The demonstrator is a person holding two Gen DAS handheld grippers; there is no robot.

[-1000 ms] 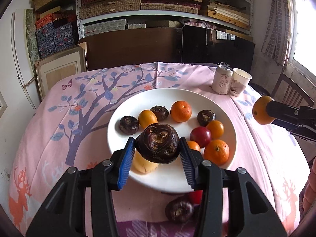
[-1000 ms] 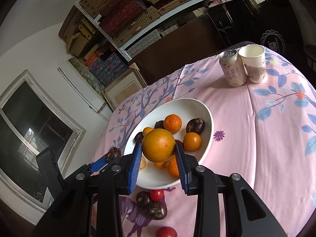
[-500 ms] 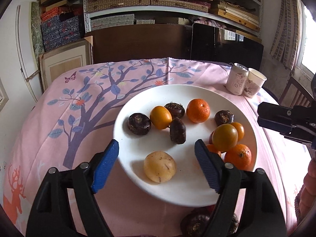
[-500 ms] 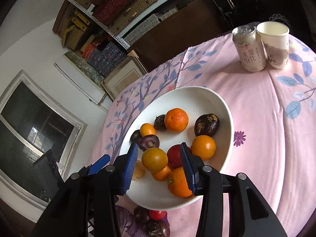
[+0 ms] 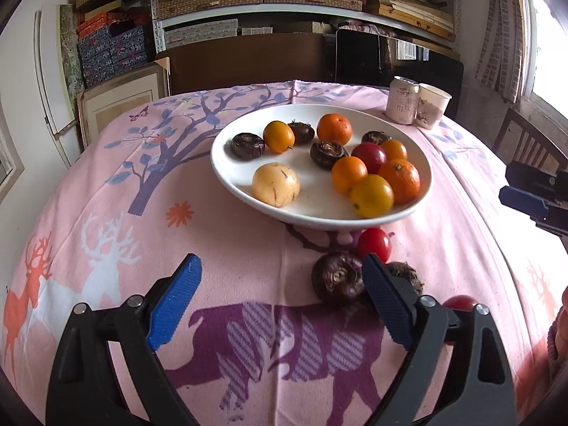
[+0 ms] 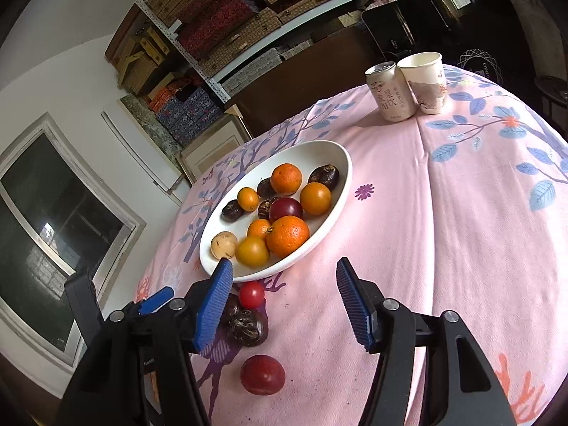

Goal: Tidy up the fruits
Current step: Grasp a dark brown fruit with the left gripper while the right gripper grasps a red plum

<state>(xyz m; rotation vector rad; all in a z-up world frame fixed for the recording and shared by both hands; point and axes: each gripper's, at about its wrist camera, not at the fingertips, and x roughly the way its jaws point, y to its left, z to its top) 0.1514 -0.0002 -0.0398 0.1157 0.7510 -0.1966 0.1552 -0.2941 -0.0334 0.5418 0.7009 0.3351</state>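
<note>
Fruit sat mostly in the white plate [image 5: 424, 191] mid-table; jaws of left gripper [image 5: 280, 300] and right gripper [image 6: 284, 300] had just been opening, nothing between them. Water chestnuts [image 5: 337, 278] and red tomato [image 5: 373, 244] lay on the tablecloth [image 5: 230, 248] by the plate's near rim; can [image 6: 390, 92] and paper cup [image 6: 426, 81] stood at the far edge.

Soft daylight, blown-out glare at the window [image 5: 548, 35], sharp centres, strong fisheye bending at edges.
</note>
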